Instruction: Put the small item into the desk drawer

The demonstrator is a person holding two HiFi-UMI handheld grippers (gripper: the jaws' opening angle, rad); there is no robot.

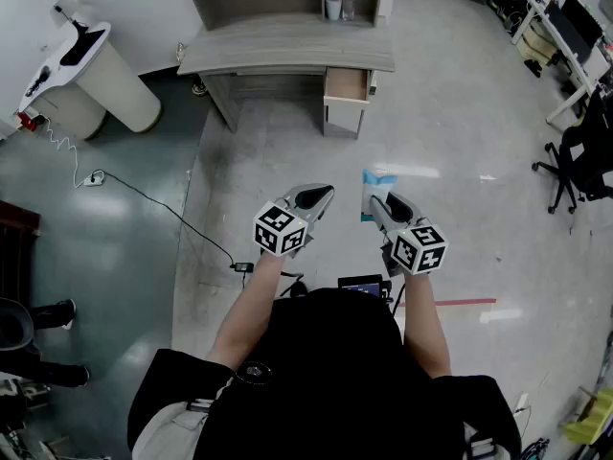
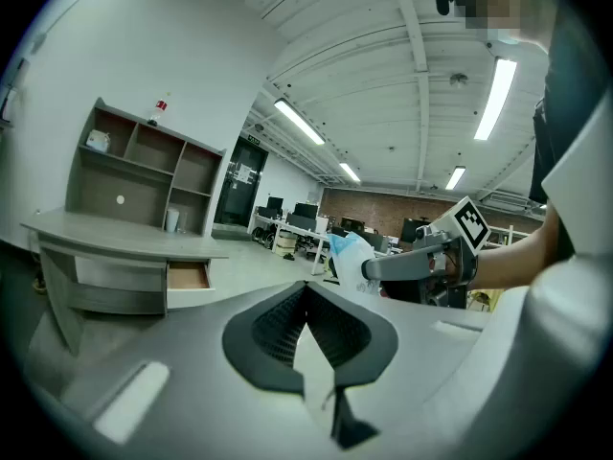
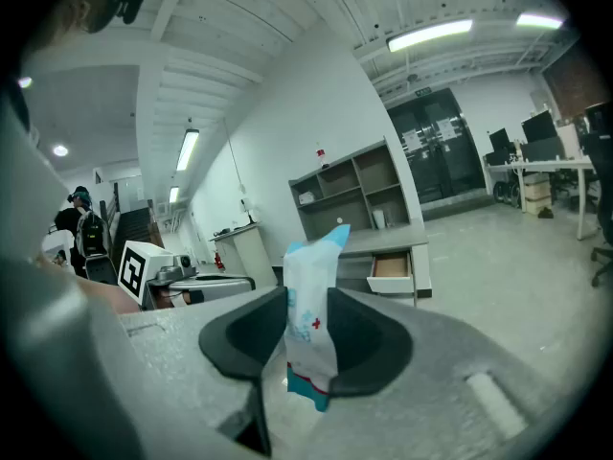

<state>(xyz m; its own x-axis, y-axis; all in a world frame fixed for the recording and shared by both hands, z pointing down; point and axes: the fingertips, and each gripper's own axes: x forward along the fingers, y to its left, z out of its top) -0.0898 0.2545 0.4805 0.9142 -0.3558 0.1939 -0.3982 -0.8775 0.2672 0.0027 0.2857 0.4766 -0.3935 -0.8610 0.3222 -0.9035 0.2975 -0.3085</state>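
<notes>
A small white packet with blue ends [image 1: 374, 188] stands upright between the pads of my right gripper [image 1: 376, 205], which is shut on it; in the right gripper view the packet [image 3: 309, 316] fills the gap between the dark pads. My left gripper [image 1: 321, 197] hangs level beside it, shut with nothing in it; its pads [image 2: 278, 326] meet in the left gripper view. Both grippers are held in front of the person, well short of the grey desk [image 1: 287, 51]. The desk's drawer [image 1: 346, 86] stands pulled out, its wooden inside bare [image 3: 391, 267].
A white cup [image 1: 332, 6] stands on the desk under its shelf unit. A white rounded stand [image 1: 96, 75] is at the left, with a black cable [image 1: 144, 199] trailing over the floor. An office chair [image 1: 575, 161] and desks with monitors [image 1: 556, 17] are at the right.
</notes>
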